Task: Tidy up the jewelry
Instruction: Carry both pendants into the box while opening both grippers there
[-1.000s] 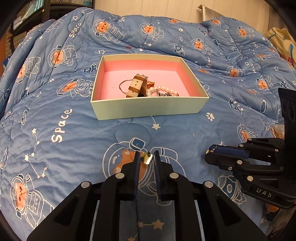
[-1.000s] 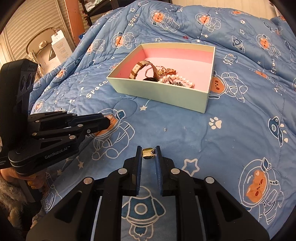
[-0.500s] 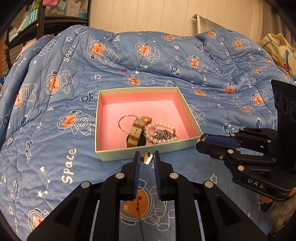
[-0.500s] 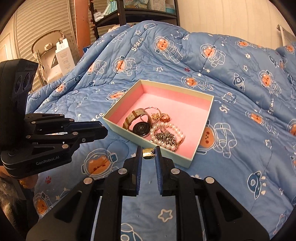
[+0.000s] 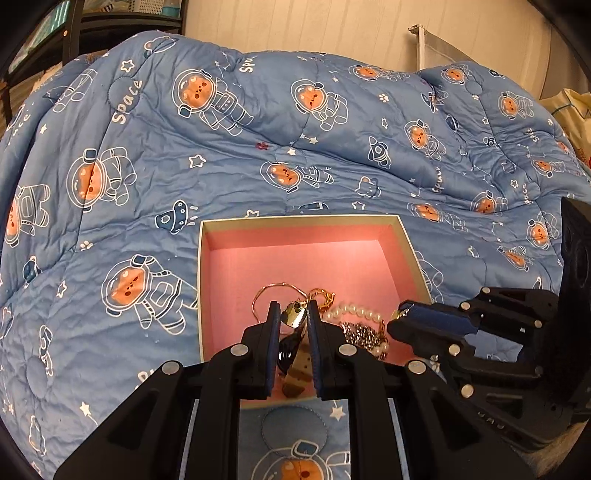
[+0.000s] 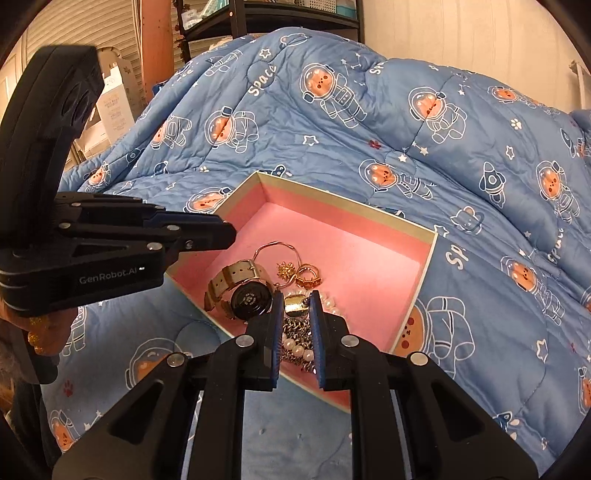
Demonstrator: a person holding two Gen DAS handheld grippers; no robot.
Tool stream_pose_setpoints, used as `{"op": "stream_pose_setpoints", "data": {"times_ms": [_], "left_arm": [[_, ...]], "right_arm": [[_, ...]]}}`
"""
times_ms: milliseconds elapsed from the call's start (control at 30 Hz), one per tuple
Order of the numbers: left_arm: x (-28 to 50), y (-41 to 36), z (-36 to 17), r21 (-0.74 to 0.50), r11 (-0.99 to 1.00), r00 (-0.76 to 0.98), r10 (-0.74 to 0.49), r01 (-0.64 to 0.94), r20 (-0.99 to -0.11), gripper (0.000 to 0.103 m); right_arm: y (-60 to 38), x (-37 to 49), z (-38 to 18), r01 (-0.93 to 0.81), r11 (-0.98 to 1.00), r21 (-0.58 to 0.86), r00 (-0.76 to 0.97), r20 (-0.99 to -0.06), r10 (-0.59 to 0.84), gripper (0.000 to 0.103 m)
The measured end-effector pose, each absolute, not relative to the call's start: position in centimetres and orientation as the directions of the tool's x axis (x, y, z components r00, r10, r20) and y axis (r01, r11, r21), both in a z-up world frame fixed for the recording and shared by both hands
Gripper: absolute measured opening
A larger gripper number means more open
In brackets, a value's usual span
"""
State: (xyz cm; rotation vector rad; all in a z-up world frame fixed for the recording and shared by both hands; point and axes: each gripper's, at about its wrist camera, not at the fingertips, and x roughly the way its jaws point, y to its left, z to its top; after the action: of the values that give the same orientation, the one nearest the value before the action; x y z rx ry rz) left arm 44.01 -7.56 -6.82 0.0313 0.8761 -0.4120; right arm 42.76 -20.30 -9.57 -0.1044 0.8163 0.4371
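A pale box with a pink lining [image 5: 295, 254] [image 6: 369, 251] lies on the bed. It holds a watch [image 6: 240, 288], a pearl bracelet [image 5: 354, 312], a silver chain [image 5: 360, 328] and gold pieces [image 6: 306, 275]. My left gripper [image 5: 291, 315] is shut on a small gold earring [image 5: 292, 316] and holds it over the box's near side. My right gripper [image 6: 295, 304] is shut on another small gold earring [image 6: 294, 304], also above the box, over the chain. Each gripper shows in the other's view, the right [image 5: 417, 325] and the left [image 6: 218, 232].
A blue quilt with astronaut prints [image 5: 258, 147] covers the bed around the box. Dark shelves [image 6: 266, 14] and cardboard boxes [image 6: 114, 107] stand at the back left. A wall is behind the bed.
Both grippers have moved forward from above the quilt to over the box, each still holding its earring. The box now lies close under the fingertips.
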Motion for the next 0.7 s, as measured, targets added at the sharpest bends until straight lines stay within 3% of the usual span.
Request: {"op": "stream_pose_setpoints", "data": {"times_ms": [700], "left_arm": [[50.5, -10.8, -11.1, -0.172, 0.923, 0.442, -0.321, 0.346, -0.837, 0.014]], "right_arm": [[-19.3, 46.0, -12.7, -0.429, 0.896, 0.112, 0.523, -0.778, 0.348, 0.015]]}}
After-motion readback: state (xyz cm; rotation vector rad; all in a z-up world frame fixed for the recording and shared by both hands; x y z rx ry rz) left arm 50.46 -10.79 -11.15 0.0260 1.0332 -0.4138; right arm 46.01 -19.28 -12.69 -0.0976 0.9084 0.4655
